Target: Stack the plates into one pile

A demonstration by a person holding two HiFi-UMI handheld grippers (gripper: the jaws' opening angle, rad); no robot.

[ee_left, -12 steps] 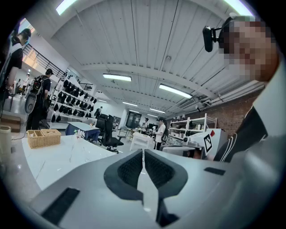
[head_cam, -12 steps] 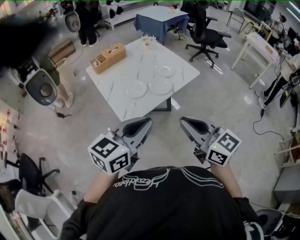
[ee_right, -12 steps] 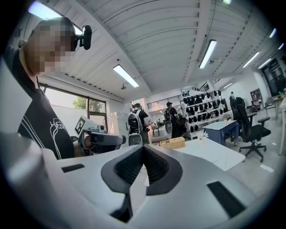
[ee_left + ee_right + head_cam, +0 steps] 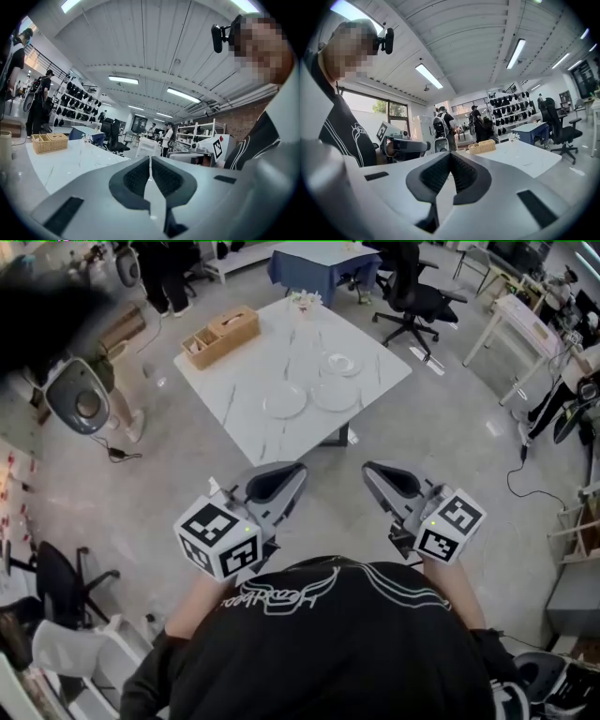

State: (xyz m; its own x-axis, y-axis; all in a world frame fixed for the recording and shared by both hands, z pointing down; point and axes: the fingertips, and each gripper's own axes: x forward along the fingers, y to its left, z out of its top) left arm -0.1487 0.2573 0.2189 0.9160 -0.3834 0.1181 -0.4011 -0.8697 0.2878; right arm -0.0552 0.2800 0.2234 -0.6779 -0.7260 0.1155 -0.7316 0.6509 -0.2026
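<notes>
1. Ahead: white marble-veined worktop, square, standing on a grey floor. It carries everything that belongs to the task.
2. Black shirt at the bottom of the head view. White script runs across it, seen upside down and not legible.
3. Tan basket at the far left corner of the worktop, divided into compartments. Pale items show in one end, too small to name.
4. Left claw: jaws pressed together, pads meeting along a thin seam with nothing between them. Held roughly level at the person's chest, over the floor and well short of the worktop, tip aimed toward it.
5. Right claw: jaws likewise pressed together and holding nothing. Same level pose beside the left claw, the two tips angled slightly toward each other.
6. Marker cubes, one on each claw. Black-and-white square patterns only, no letters.
7. Three clear plates, flat on the near right part of the worktop and not stacked. Two lie just beside one another near the front edge; whether their rims touch I cannot tell. The third sits behind the right-hand one.
</notes>
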